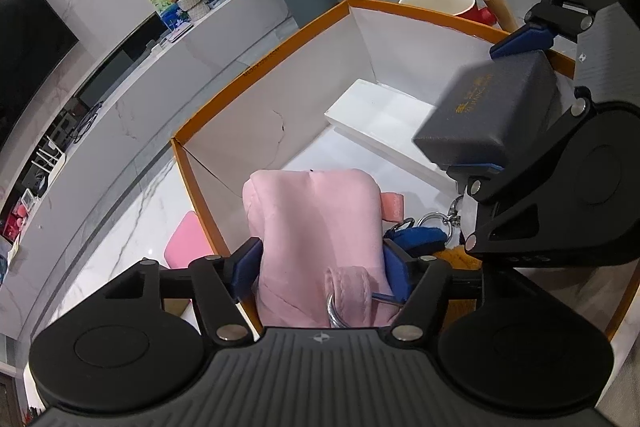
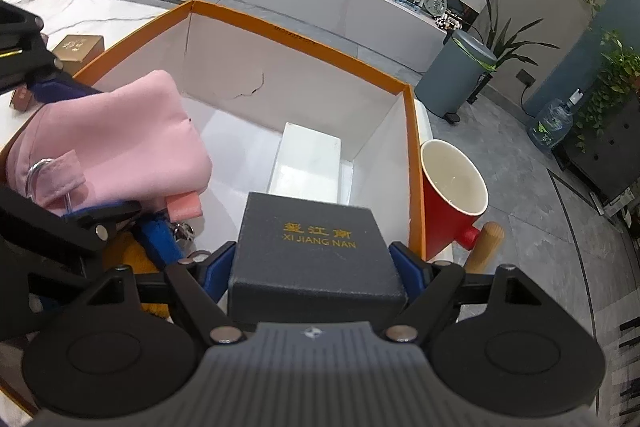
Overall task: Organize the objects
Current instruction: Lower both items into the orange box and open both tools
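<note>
My left gripper (image 1: 320,269) is shut on a soft pink pouch (image 1: 316,223) with a metal ring, held over the near part of the orange-rimmed white box (image 1: 256,65). My right gripper (image 2: 316,267) is shut on a dark grey box with gold lettering (image 2: 312,251), held over the box's right side; it also shows in the left wrist view (image 1: 486,119). The pouch also shows in the right wrist view (image 2: 120,135). A flat white box (image 1: 384,123) lies on the floor of the orange-rimmed box. A pink foam piece (image 2: 184,207), blue items and key rings (image 1: 436,219) lie beneath the pouch.
A red cup with a wooden handle (image 2: 452,195) stands just outside the box's right wall. A pink object (image 1: 186,243) lies on the table left of the box. Small brown boxes (image 2: 78,49) sit beyond the left wall. A grey bin (image 2: 460,75) stands on the floor behind.
</note>
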`<state>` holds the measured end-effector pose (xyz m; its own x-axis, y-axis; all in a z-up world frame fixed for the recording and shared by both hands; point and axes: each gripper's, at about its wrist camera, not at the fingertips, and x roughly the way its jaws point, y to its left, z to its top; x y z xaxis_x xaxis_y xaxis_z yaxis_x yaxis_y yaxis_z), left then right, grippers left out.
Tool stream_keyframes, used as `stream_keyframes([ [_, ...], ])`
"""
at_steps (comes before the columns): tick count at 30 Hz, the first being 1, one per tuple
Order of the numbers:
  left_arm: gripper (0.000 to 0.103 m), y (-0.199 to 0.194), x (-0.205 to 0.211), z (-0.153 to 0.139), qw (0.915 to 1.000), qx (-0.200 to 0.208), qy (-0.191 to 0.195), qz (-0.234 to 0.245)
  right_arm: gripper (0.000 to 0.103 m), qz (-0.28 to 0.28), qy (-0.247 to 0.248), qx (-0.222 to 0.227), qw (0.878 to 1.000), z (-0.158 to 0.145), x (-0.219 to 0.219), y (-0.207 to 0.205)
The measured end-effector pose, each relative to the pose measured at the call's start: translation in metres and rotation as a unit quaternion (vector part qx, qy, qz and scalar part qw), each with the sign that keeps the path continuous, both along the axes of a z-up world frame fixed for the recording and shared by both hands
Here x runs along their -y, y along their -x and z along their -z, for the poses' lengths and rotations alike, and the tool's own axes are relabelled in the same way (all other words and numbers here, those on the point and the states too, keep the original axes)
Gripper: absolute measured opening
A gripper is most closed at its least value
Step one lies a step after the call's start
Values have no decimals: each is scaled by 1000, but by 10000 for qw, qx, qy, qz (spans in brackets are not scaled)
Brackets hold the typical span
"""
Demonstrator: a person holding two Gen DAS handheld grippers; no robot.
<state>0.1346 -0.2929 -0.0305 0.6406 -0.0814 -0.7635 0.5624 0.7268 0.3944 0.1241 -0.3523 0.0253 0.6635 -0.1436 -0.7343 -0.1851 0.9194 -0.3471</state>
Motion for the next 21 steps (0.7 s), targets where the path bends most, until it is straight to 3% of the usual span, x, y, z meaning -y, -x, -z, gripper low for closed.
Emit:
stream_keyframes([
  [11, 89, 0, 4, -8, 9995, 21, -251, 179, 81, -99, -144, 15, 9998, -4, 5, 5],
  [18, 93, -10, -7, -22, 9995, -139, 296, -6, 76, 53, -654, 136, 9978, -15, 19, 7],
  [19, 100, -11, -9, -24, 9993, -113, 364, -62, 76, 90, -771, 154, 9969, -17, 22, 7],
  [21, 103, -14, -16, -30, 9984, -45, 514, -236, 76, 144, -1001, 200, 9947, -22, 28, 9],
])
